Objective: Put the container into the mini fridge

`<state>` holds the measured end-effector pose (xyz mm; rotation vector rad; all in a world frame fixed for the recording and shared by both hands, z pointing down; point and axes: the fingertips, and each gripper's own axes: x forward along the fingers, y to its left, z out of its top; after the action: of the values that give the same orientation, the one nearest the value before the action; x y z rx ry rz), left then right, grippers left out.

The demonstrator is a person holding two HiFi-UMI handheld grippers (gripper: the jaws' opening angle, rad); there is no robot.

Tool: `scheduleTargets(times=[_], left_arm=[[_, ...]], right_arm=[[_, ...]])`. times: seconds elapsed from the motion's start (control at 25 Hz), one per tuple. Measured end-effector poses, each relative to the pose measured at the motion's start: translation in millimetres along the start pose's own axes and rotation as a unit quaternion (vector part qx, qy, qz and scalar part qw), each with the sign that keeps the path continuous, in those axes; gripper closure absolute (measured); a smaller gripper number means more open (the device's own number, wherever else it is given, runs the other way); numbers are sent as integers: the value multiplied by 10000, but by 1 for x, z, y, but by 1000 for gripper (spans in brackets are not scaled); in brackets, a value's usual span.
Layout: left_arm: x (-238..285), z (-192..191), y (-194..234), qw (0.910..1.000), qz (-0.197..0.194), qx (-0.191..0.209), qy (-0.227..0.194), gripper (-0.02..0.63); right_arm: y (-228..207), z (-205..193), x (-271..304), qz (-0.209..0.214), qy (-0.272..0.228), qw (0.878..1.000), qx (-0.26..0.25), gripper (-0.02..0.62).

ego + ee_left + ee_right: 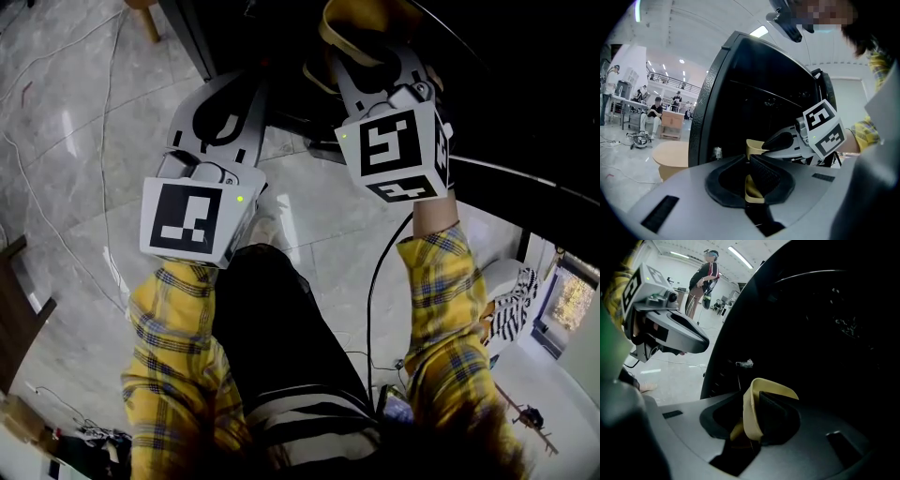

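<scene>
My right gripper (370,42) is shut on the thin rim wall of a pale yellow container (339,37), held up against the black mini fridge (525,84). In the right gripper view the container's wall (766,386) stands between the pads of the right gripper (752,401), with the fridge's dark front (825,310) close behind. My left gripper (234,89) hovers to the left of the container, apart from it. Its jaws (750,164) are drawn together to a thin slit. The container (753,146) shows just beyond them, by the fridge (754,84).
A pale marble floor (75,141) lies below, crossed by thin cables (375,272). A striped shoe (511,300) lies at the right. A round wooden table (670,157) stands left of the fridge. People (654,115) sit far back, and a person (701,282) stands in the hall.
</scene>
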<state>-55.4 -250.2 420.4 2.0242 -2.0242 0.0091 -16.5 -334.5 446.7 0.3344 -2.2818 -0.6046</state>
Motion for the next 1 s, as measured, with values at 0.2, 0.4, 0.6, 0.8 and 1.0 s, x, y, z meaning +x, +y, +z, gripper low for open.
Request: scheduleTargets(times=[0.2,0.4,0.6,0.8,1.0], left_arm=[[-5,3,-5,10000,-27,60,-45,583],[-16,12,-6,9999,-6,38,-126,583],[-27,23,-5,9998,13,67,-173,583],[-42,30,0,9999,60,65,-76,583],[-49,39,2,9997,-99,214,-47,583]], right_arm=[[-3,6,-12,-224,-142,9995,161,497],[-5,10,-28,-501,-218,9973,489,497],[-7,9,-46,-840,-266,9922,879,498],[-8,9,-67,-1137,-310,9821,1467,499],[-11,13,-90,-1499,-404,9665,2044,529]])
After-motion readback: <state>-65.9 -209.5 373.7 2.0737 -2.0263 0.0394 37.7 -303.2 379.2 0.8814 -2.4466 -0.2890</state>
